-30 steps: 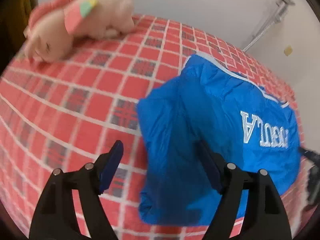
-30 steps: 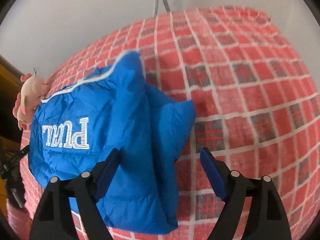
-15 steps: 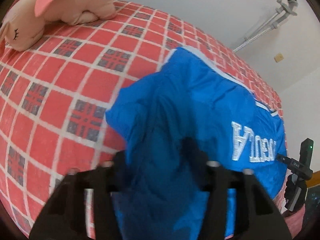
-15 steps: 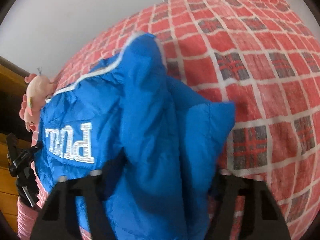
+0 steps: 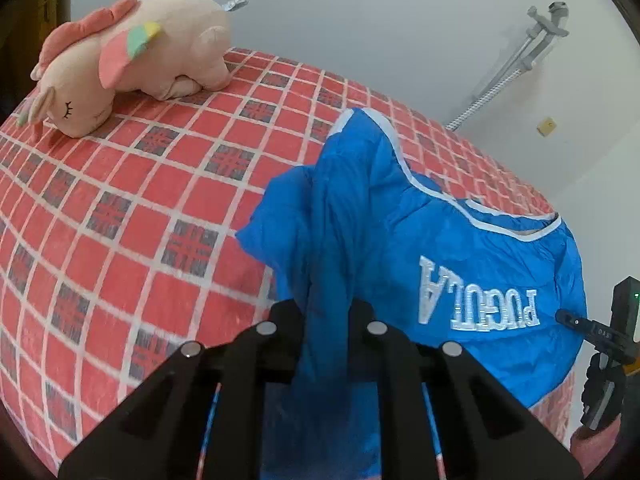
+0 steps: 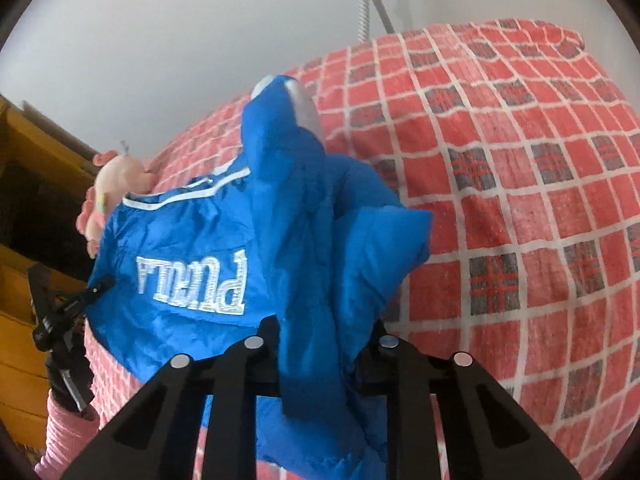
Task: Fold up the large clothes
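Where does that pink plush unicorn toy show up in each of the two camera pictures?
Left wrist view: pink plush unicorn toy lies upper left on the red checked bedspread.
Right wrist view: it peeks out at left, behind the blue jacket.
Shared landmark: the jacket's white lettering.

Both grippers' fingertips (pads unseen) buried in blue jacket (image 5: 400, 248) folds
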A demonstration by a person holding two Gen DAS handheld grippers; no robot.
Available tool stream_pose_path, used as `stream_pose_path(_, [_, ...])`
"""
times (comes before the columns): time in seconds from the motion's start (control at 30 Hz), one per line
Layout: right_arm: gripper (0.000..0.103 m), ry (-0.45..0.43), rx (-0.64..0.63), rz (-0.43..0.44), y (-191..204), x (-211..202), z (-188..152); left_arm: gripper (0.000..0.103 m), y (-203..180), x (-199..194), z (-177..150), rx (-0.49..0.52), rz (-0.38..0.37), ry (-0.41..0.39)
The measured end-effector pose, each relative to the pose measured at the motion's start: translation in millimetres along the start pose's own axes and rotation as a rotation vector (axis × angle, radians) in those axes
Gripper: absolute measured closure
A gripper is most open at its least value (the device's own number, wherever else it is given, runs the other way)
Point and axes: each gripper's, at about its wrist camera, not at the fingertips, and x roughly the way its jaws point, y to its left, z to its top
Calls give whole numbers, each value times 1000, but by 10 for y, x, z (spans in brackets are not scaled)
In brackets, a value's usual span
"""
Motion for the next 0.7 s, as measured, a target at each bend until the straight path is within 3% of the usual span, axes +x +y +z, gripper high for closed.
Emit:
stream_pose_path(0.27, [83,29,-37,30,131,-496,-504,93,-59,-612,-399,33,-30,3])
stream_pose_path(0.5, [83,86,-23,57,165,-872,-1196,92,12,-1138,-1108,49,-44,61])
stream_pose_path(0.7, [82,161,20,16,85,-872,-1768,92,153,-1167,-1651,29,-21,131])
